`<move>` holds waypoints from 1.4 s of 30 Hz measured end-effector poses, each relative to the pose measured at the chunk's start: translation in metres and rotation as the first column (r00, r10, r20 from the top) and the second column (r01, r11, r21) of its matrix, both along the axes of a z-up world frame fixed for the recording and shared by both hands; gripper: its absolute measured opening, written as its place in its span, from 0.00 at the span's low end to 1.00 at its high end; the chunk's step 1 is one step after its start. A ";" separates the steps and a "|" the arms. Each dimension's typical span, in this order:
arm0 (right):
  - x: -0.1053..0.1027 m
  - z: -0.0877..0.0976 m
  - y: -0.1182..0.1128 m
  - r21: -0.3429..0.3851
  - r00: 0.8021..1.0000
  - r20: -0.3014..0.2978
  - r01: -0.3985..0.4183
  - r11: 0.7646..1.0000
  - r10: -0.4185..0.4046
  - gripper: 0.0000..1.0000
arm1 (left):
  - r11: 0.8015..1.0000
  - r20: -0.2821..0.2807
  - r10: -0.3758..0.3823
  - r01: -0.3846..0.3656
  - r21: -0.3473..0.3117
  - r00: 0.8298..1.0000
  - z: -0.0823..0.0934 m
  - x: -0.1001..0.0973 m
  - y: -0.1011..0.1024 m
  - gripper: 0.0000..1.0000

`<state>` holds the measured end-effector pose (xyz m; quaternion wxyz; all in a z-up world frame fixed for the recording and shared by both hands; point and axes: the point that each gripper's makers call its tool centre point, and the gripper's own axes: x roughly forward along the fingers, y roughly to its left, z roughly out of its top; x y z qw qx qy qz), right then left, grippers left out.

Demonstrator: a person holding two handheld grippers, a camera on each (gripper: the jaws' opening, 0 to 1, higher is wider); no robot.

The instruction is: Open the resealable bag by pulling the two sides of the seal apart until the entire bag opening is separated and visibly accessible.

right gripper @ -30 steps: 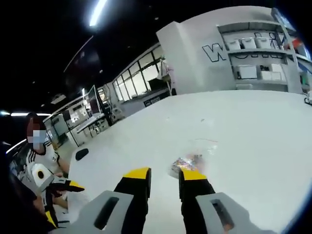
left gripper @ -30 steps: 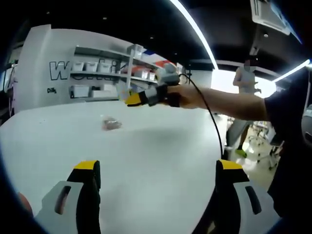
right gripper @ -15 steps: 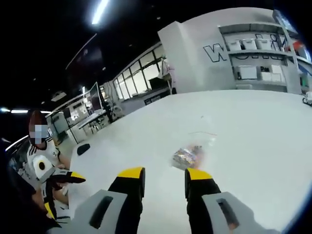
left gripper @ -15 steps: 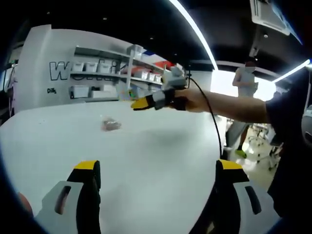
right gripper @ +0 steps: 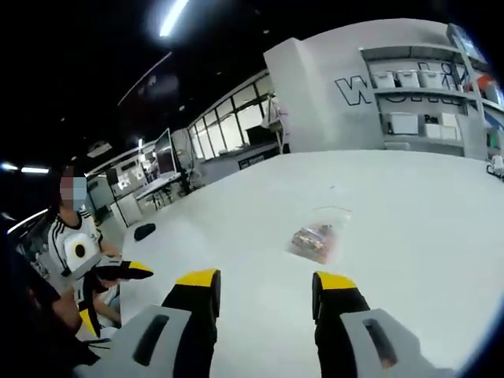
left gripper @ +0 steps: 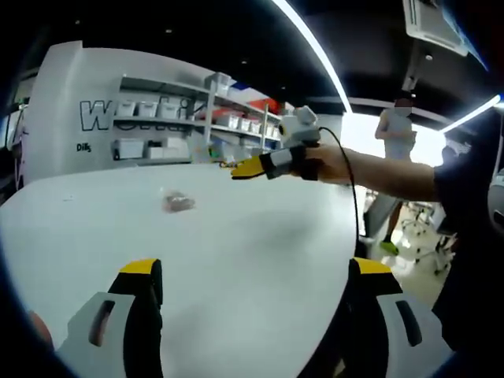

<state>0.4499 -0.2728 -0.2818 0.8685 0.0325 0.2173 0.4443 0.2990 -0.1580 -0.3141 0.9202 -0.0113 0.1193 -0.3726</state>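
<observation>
A small clear resealable bag [left gripper: 179,202] with colourful contents lies flat on the white table [left gripper: 236,252]; in the right gripper view the bag [right gripper: 315,237] lies just beyond the jaws. My left gripper [left gripper: 256,269] is open wide, low over the near part of the table, far from the bag and holding nothing. My right gripper [right gripper: 266,282] is open and empty, a short way back from the bag. The right gripper [left gripper: 253,165] also reaches in from the right in the left gripper view, held by a hand [left gripper: 327,162] above the table.
Shelves with white boxes [left gripper: 150,126] line the wall behind the table. A small dark object [right gripper: 144,231] lies near the table's far edge. A seated person in a white shirt [right gripper: 75,248] is at the left, beside the left gripper [right gripper: 126,272]. Another person [left gripper: 398,142] stands behind.
The right gripper's jaws have spread wider apart and it has drawn back from the bag, shifting rightward in the left gripper view. The left gripper and the bag stay put.
</observation>
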 end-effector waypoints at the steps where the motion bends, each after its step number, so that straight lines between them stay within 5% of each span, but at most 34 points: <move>1: -0.003 0.000 -0.002 -0.003 1.000 0.004 0.000 1.000 0.000 0.50 | 1.000 0.002 0.001 -0.001 0.001 1.000 0.001 0.000 0.000 0.97; 18: -0.053 -0.006 -0.030 -0.025 0.999 0.039 -0.003 1.000 0.004 0.67 | 1.000 0.003 0.006 -0.006 0.007 1.000 0.003 -0.004 0.002 0.97; 42: -0.092 -0.015 -0.047 -0.001 0.999 0.041 0.008 1.000 -0.008 0.67 | 1.000 0.001 -0.001 0.001 0.011 1.000 0.002 -0.005 -0.003 0.97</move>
